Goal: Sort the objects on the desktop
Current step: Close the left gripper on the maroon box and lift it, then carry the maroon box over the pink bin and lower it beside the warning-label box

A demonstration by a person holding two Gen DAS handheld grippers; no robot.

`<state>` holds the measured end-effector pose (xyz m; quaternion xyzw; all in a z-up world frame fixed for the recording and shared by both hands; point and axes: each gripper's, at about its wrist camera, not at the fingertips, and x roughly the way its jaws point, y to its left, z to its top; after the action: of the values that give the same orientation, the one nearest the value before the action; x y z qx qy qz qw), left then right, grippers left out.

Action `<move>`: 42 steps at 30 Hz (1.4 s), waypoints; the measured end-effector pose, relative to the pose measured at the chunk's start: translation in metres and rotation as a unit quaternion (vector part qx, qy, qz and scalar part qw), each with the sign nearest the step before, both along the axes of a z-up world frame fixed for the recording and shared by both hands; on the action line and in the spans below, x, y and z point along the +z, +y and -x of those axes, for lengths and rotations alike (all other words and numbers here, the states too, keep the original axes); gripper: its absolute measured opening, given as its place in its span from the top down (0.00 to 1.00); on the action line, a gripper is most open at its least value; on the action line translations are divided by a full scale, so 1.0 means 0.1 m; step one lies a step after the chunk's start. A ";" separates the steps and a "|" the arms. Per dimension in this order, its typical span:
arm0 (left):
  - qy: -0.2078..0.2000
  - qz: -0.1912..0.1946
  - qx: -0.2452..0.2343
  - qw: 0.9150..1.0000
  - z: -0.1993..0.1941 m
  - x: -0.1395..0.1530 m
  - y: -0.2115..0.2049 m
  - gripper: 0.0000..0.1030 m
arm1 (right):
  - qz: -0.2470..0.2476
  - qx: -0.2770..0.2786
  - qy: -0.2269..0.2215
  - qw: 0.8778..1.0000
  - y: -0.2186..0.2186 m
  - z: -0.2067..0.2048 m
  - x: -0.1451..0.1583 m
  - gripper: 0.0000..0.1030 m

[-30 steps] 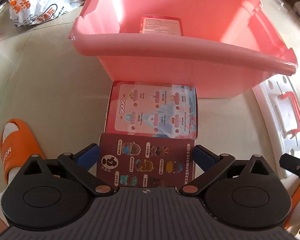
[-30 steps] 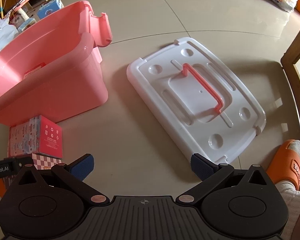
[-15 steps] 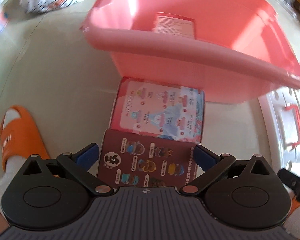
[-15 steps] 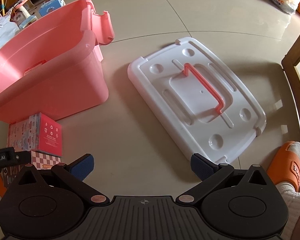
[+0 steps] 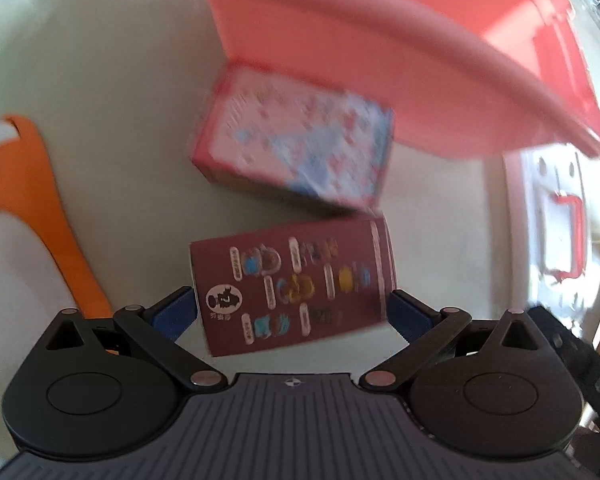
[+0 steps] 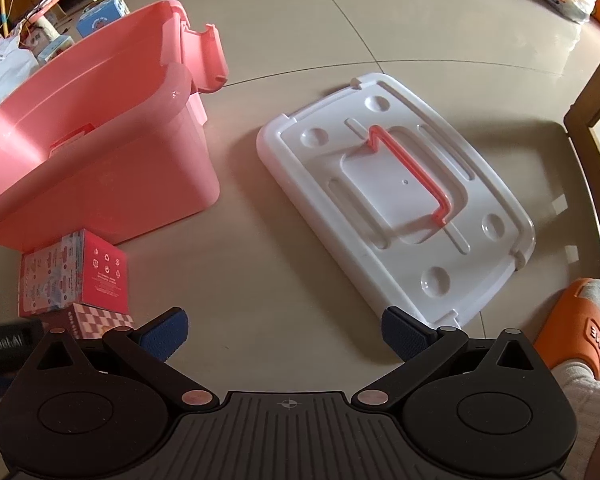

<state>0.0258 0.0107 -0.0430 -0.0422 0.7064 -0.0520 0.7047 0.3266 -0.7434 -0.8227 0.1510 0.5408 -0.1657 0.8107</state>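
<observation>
My left gripper [image 5: 292, 310] is shut on a maroon box [image 5: 292, 284] printed with small cartoon figures. The box is tilted and sits clear of the pink-and-blue box [image 5: 296, 140] lying on the floor beyond it. Behind both stands the open pink storage bin [image 5: 380, 60]; this view is blurred. In the right wrist view the bin [image 6: 100, 152] is at the left, with the pink-and-blue box [image 6: 72, 276] and the maroon box's checkered side [image 6: 96, 320] in front of it. My right gripper [image 6: 284, 332] stands open over bare floor, holding nothing.
The bin's white lid [image 6: 396, 208] with a pink handle lies flat on the tiled floor to the right. A person's feet in orange slippers [image 6: 580, 320] [image 5: 52, 208] flank the work area. A wooden furniture edge [image 6: 592, 128] rises at the far right. Bags and boxes sit in the background.
My left gripper has lifted the maroon box off the floor, tilting it and drawing it apart from the pink-and-blue box. The right gripper has barely moved.
</observation>
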 end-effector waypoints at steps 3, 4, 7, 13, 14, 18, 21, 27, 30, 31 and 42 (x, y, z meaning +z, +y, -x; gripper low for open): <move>0.034 0.028 0.003 0.999 0.16 -0.03 -0.12 0.00 | 0.002 -0.013 -0.003 1.000 -0.04 0.02 0.03 0.00; 0.044 0.038 0.003 0.998 0.21 -0.04 -0.17 0.00 | 0.004 -0.020 -0.005 1.000 -0.07 0.03 0.04 0.00; 0.056 0.062 -0.021 0.996 0.37 -0.05 -0.34 0.01 | 0.008 -0.043 -0.011 0.999 -0.16 0.06 0.08 0.00; 0.043 0.079 -0.124 0.988 0.57 0.08 -0.62 0.01 | 0.005 -0.119 -0.026 0.993 -0.47 0.21 0.15 0.00; 0.034 0.083 -0.145 0.985 0.58 0.12 -0.64 0.01 | 0.003 -0.132 -0.028 0.991 -0.52 0.25 0.16 0.00; -0.033 0.068 -0.258 0.963 0.69 0.37 -0.81 0.01 | -0.005 -0.166 -0.026 0.986 -0.68 0.35 0.13 0.00; -0.057 0.054 -0.281 0.957 0.63 0.47 -0.93 0.01 | -0.007 -0.178 -0.024 0.984 -0.73 0.41 0.12 0.00; -0.050 0.003 -0.189 0.981 0.34 0.22 -0.78 0.01 | -0.004 -0.163 -0.030 0.986 -0.71 0.41 0.14 0.00; -0.050 -0.017 -0.167 0.985 0.30 0.09 -0.72 0.01 | -0.004 -0.159 -0.028 0.987 -0.70 0.39 0.14 0.00; -0.051 -0.018 -0.163 0.985 0.30 0.04 -0.72 0.01 | -0.004 -0.158 -0.026 0.987 -0.70 0.39 0.13 0.00; -0.040 -0.037 -0.155 0.986 0.29 -0.38 -0.83 0.36 | -0.004 -0.149 -0.004 0.989 -0.70 0.36 -0.01 0.00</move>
<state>-0.0028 -0.0719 -0.0810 0.0958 0.6772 -0.1357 0.7168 0.2911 -0.8131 -0.8240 0.2338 0.5094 -0.2820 0.7787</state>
